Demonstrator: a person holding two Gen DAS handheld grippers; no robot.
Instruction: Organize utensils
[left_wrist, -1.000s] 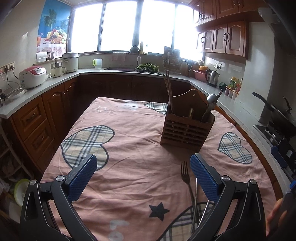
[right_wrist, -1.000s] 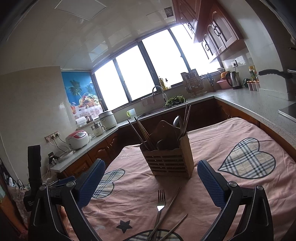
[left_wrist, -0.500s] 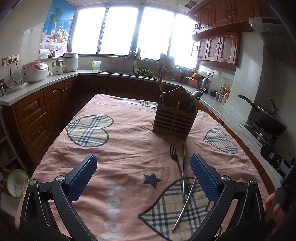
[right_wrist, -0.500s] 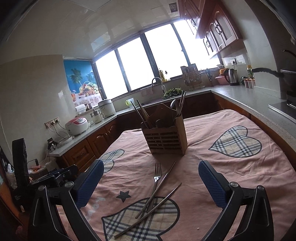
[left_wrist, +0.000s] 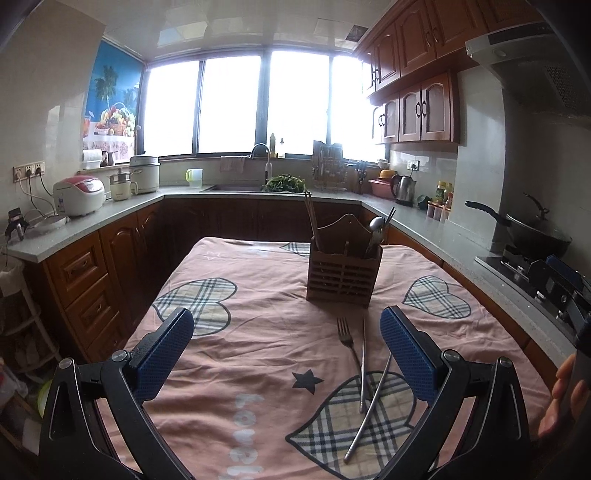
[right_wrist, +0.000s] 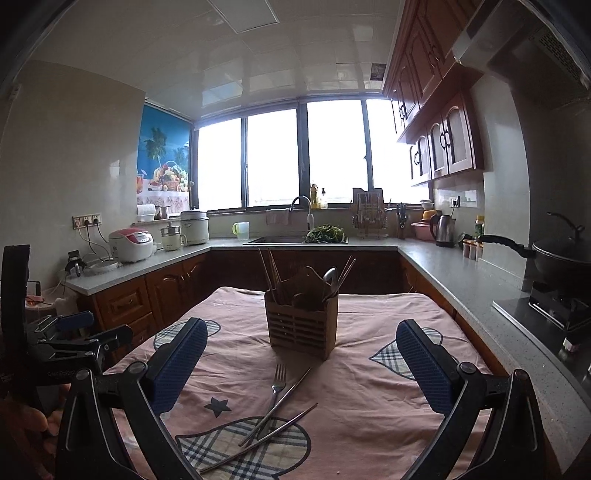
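A wooden slatted utensil holder (left_wrist: 342, 271) (right_wrist: 301, 326) stands on the pink heart-patterned tablecloth (left_wrist: 258, 354) (right_wrist: 369, 402), with chopsticks and a spoon upright in it. In front of it lie a metal fork (left_wrist: 347, 341) (right_wrist: 274, 393) and two metal chopsticks (left_wrist: 364, 363) (right_wrist: 275, 408), crossing one another. My left gripper (left_wrist: 286, 350) is open, held above the near table, with the fork and chopsticks toward its right finger. My right gripper (right_wrist: 301, 365) is open too, and the cutlery lies on the cloth between and beyond its fingers. Neither holds anything.
Brown cabinets and grey counters run around the table on three sides. A rice cooker (left_wrist: 78, 194), a sink with greens (left_wrist: 284, 183), a kettle (left_wrist: 403, 188) and a wok on the stove (left_wrist: 537, 236) stand there. A hand (left_wrist: 563, 398) shows at the right edge.
Both grippers have pulled back and tilted up, so the holder and cutlery look farther away and more of the ceiling shows. Both stay open. Nothing on the table has moved.
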